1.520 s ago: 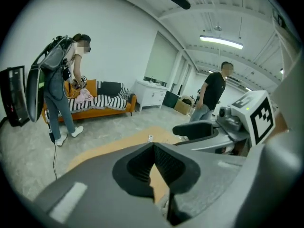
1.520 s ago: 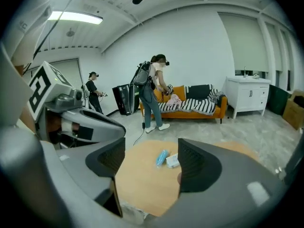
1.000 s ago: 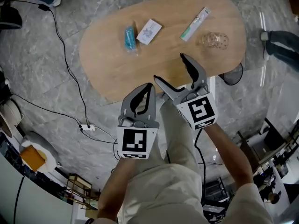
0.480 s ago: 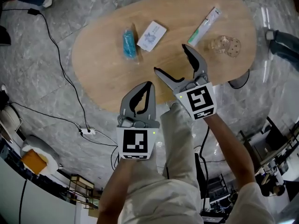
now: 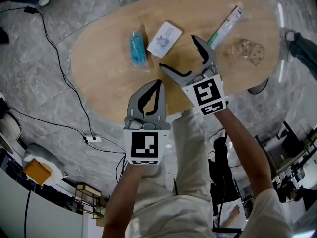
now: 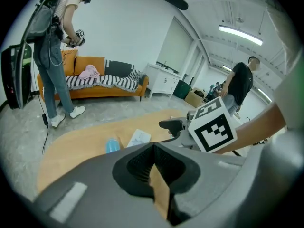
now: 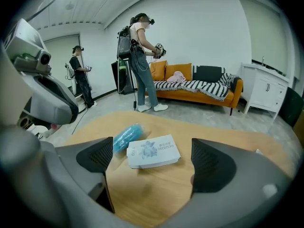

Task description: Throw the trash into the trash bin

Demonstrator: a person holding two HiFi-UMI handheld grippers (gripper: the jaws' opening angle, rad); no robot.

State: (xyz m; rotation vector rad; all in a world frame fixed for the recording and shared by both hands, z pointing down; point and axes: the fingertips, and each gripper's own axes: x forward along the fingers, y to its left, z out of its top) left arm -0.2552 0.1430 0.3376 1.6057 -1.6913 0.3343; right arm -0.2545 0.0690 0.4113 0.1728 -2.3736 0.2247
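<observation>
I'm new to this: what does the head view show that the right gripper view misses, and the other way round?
Only the head view: the clear plastic piece at the table's far end, and a power strip on the floor.
Only the right gripper view: an orange sofa and a standing person beyond the table.
Both: the wooden table, with the blue packet and white packet side by side.

Grey left tool point(image 5: 158, 82) and right tool point(image 5: 177, 52) carry black-and-white marker cubes point(image 5: 144, 148).
</observation>
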